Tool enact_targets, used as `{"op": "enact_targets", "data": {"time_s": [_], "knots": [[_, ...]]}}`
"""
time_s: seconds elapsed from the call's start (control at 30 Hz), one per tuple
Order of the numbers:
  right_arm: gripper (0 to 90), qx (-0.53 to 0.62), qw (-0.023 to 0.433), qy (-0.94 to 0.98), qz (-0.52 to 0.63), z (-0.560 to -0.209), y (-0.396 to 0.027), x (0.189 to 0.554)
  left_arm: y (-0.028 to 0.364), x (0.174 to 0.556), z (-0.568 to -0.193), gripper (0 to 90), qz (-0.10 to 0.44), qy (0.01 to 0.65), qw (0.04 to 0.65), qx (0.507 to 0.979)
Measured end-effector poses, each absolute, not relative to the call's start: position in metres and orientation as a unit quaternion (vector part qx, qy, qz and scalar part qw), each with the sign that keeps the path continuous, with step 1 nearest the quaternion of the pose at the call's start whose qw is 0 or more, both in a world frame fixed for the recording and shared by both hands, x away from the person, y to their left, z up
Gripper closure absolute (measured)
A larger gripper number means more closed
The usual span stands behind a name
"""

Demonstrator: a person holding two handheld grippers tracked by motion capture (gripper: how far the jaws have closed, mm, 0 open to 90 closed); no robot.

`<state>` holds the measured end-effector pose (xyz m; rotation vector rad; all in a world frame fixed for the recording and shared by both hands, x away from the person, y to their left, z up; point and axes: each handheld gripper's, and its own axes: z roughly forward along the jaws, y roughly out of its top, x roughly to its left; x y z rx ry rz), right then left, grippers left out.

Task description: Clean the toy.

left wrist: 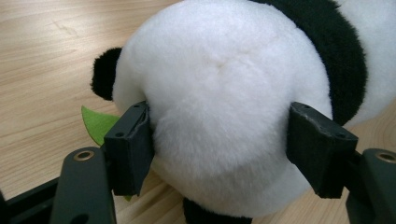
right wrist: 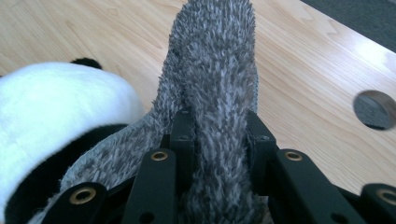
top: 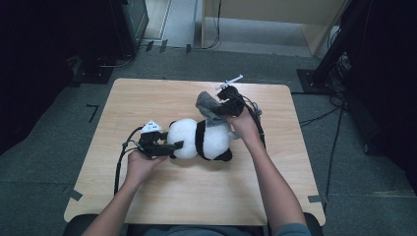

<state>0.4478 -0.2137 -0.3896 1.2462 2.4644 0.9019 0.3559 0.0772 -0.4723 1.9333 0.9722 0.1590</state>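
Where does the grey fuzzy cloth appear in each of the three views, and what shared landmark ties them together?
High view: grey fuzzy cloth right of centre, above the plush panda, clamped by the right gripper.
Left gripper view: cloth not in it.
Right gripper view: cloth runs up the centre from between the jaws.
Shared landmark: the panda.

The panda plush toy (top: 201,139) lies on its side near the middle of the table, white and round with a black band and black ears. A grey fuzzy cloth (top: 208,105) touches it at about 1 o'clock, pinched into a raised fold and draped against the panda's body.
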Motion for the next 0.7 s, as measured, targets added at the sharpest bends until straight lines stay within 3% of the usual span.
{"op": "enact_targets", "data": {"time_s": [0.43,0.7], "knots": [[72.0,0.452,0.125,0.828,0.307,-0.388,-0.251,0.442,0.079,0.356,-0.475,24.1,0.064,0.395,0.472,0.785],[72.5,0.434,0.132,0.820,0.349,-0.366,-0.249,0.427,0.079,0.356,-0.475,23.5,0.065,0.396,0.472,0.785]]}}
